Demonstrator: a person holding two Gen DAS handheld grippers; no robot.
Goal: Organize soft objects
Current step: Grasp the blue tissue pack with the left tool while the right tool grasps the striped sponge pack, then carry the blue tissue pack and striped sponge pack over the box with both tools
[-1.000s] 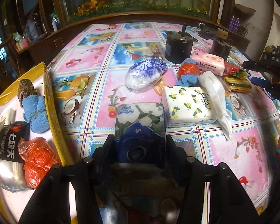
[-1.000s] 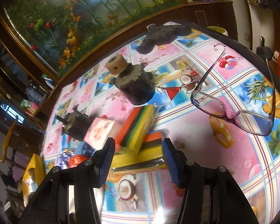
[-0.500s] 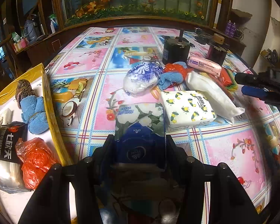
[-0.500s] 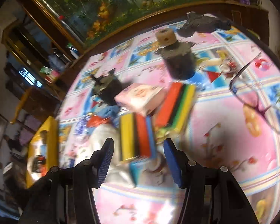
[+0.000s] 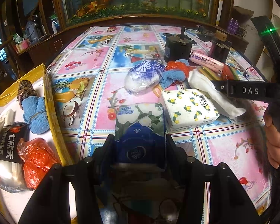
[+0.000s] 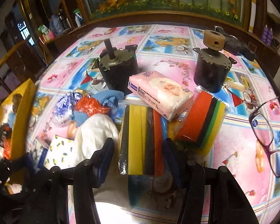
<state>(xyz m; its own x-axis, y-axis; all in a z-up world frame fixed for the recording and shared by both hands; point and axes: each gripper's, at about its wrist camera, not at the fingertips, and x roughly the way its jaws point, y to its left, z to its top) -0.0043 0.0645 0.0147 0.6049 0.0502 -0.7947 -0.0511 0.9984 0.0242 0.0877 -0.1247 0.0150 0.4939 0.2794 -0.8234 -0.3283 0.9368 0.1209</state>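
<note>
My left gripper [image 5: 140,145] is shut on a floral wet-wipe pack [image 5: 140,123] and holds it just over the table. Beyond it lie a lemon-print tissue pack [image 5: 189,108], a blue-and-white bag [image 5: 143,74], a blue cloth [image 5: 172,75] and a white cloth [image 5: 214,93]. My right gripper [image 6: 138,149] is open, its jaws either side of a pack of coloured sponges [image 6: 141,138]. A pink tissue pack [image 6: 160,93] and a second sponge pack [image 6: 203,121] lie just past it.
A yellow-rimmed tray [image 5: 50,100] at the left holds a blue towel [image 5: 35,112], an orange bag [image 5: 37,156] and a black packet [image 5: 9,145]. Two black motors [image 6: 117,71] [image 6: 212,72] stand behind the pile. Glasses [image 6: 265,134] lie at the right.
My right gripper has swung left and moved in, so the sponge pack now sits between its open jaws. My left gripper still holds the wipe pack, barely moved.
</note>
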